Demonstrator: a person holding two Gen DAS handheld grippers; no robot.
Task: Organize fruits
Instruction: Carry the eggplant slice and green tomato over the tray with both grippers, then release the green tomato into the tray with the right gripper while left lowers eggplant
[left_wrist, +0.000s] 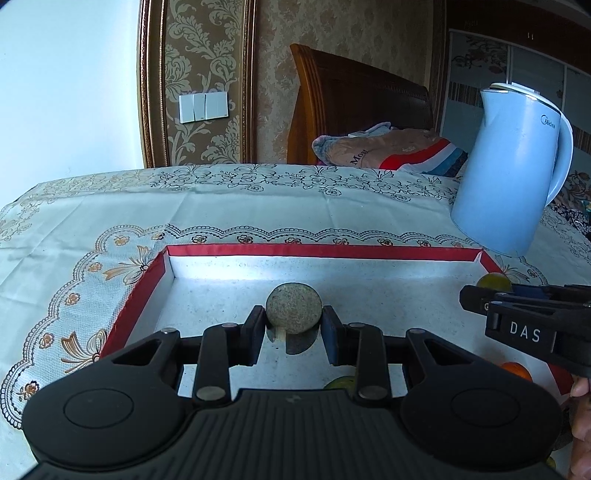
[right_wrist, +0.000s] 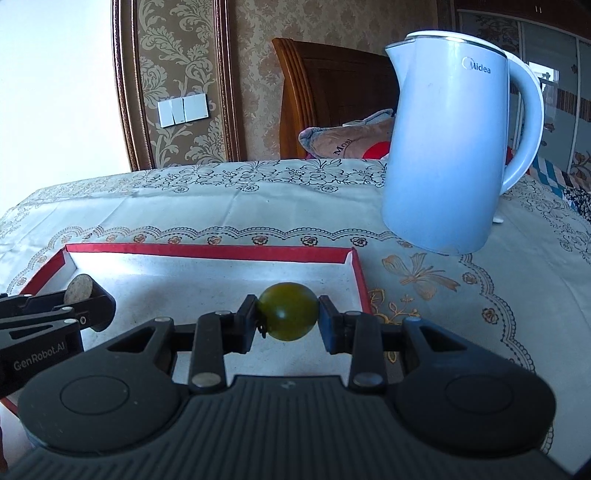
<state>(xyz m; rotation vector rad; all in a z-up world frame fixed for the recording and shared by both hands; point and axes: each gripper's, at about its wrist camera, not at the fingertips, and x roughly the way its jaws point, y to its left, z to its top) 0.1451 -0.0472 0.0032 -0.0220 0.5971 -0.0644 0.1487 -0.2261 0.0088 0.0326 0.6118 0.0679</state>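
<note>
A speckled grey-brown round fruit (left_wrist: 293, 309) is pinched between the pads of my left gripper (left_wrist: 293, 319), a little above the white floor of a red-rimmed box (left_wrist: 325, 251). In the right wrist view my right gripper (right_wrist: 288, 317) is shut on a dark green round fruit (right_wrist: 288, 311), over the box (right_wrist: 207, 252) near its right wall. The left gripper (right_wrist: 86, 301) with its speckled fruit (right_wrist: 78, 290) shows at that view's left edge. The right gripper (left_wrist: 474, 299) enters the left wrist view from the right, the green fruit (left_wrist: 493, 281) peeking behind it.
A pale blue electric kettle (right_wrist: 448, 147) stands on the patterned tablecloth (right_wrist: 184, 206) just behind the box's right corner. An orange fruit (left_wrist: 517, 370) and a greenish one (left_wrist: 341, 382) lie low by my left gripper. A hand (left_wrist: 581, 424) shows at the right edge. A wooden headboard and pillow lie beyond.
</note>
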